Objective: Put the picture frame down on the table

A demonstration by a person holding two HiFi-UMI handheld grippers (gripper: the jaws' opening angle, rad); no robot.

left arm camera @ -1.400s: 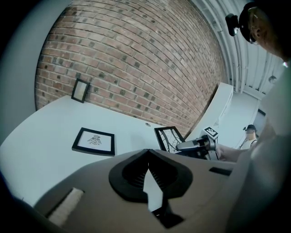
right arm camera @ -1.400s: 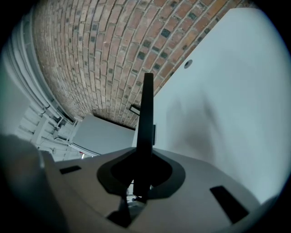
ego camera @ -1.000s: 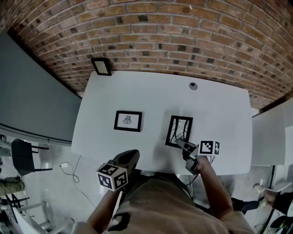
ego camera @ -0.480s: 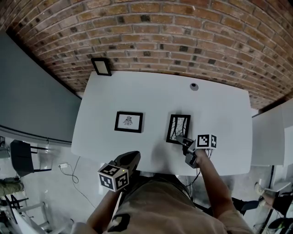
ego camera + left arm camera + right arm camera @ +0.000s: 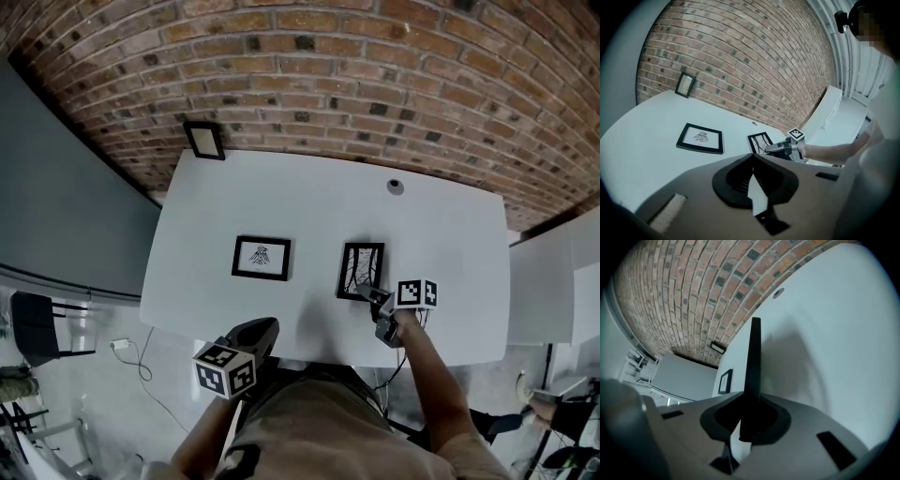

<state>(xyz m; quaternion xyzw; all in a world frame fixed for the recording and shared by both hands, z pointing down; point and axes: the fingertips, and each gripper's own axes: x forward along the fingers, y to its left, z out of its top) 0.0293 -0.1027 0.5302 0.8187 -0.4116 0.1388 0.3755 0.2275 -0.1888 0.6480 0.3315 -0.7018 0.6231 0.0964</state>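
Picture frame (image 5: 361,270): thin black rectangular border, white sheet w/ dark branchy line art. It sits over the right-centre of the table (image 5: 441,225), which is a smooth, matte white top w/ rounded corners. In the right gripper view the frame shows edge-on as a narrow dark slat (image 5: 753,362), casting a soft shadow on the tabletop. Can't tell if its far edge touches the table.

Second frame (image 5: 262,258): same black border, landscape, small dark drawing, lying flat to the left, well apart. Small frame (image 5: 204,140) stands at the back-left corner against the rough red brick wall (image 5: 328,66); its glass is too dim to read. Small round grey disc (image 5: 395,187) sits near the back edge; too small to ID.

Right gripper (image 5: 364,292): jaws pinch the picture frame's near edge, pads on both faces, only a narrow gap. Its marker cube is partly covered by the forearm.

Left gripper (image 5: 267,326): off the table's front edge, jaws pressed together, nothing between them. The ribbed dark pads meet in the left gripper view (image 5: 752,161).
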